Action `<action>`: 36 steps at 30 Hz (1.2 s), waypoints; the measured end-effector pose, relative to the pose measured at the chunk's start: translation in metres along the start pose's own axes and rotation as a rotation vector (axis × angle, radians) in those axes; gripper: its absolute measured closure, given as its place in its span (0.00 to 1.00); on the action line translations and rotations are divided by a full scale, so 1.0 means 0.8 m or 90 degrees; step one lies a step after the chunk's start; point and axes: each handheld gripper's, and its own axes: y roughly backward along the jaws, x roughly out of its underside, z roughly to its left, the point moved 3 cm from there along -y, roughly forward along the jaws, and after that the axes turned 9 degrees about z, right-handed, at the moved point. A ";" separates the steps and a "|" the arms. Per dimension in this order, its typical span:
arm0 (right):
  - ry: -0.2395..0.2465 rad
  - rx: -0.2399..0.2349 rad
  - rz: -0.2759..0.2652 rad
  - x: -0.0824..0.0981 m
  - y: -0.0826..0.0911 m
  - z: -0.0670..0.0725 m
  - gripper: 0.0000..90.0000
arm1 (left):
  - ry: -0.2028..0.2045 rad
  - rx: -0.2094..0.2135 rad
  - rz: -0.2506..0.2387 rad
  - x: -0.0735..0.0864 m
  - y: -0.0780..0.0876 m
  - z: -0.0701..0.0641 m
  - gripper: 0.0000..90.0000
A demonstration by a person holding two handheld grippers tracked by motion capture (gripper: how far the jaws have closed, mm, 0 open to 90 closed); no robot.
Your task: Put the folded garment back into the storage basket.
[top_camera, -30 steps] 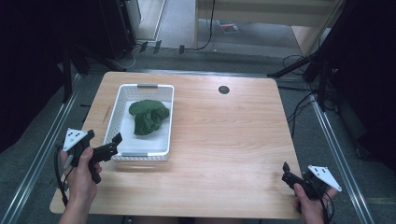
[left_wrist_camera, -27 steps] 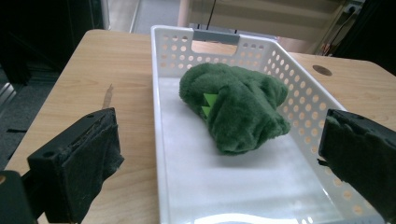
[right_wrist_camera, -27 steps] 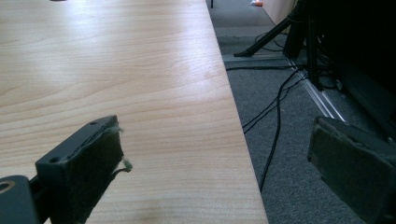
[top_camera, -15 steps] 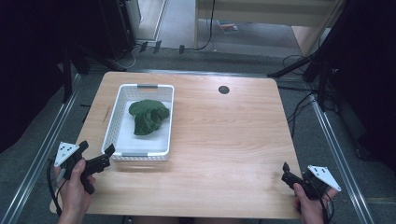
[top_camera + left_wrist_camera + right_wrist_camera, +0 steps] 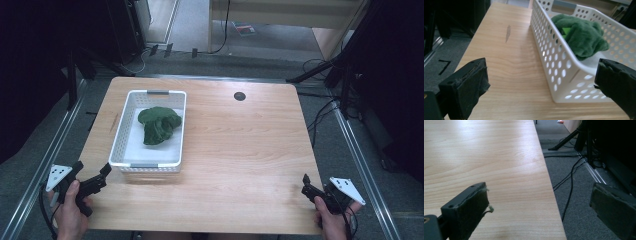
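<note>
A white perforated basket (image 5: 118,141) stands on the left half of the wooden table (image 5: 240,150). Inside it lies a green plush toy (image 5: 159,124). My left gripper (image 5: 92,170) hovers at the near left corner, just short of the basket's near left corner, jaws wide apart and empty. In the left gripper view the basket wall (image 5: 554,47) runs between the jaws of the left gripper (image 5: 541,82), with the plush toy (image 5: 584,35) behind it. My right gripper (image 5: 305,185) sits at the near right corner, open and empty. The right gripper (image 5: 540,207) straddles the table's right edge.
A small dark round hole (image 5: 239,96) marks the far middle of the table. Metal rails (image 5: 360,155) run along both sides on the floor. Cables (image 5: 570,180) and dark stand legs lie on the grey floor to the right.
My left gripper has drawn back from the basket's near left side toward the near left corner of the table. The right gripper has stayed put.
</note>
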 end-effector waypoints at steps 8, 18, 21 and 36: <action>0.001 -0.002 0.000 0.000 0.000 0.000 0.02 | 0.010 -0.023 0.010 0.006 -0.002 0.019 0.00; -0.001 -0.003 0.002 0.000 0.000 0.000 0.02 | 0.004 -0.055 0.022 0.015 -0.007 0.032 0.00; -0.001 -0.001 0.002 0.000 0.000 0.000 0.02 | 0.003 -0.079 0.025 0.014 -0.007 0.032 0.00; -0.001 -0.003 0.001 0.000 0.000 -0.001 0.02 | 0.022 -0.076 0.024 0.016 -0.006 0.035 0.00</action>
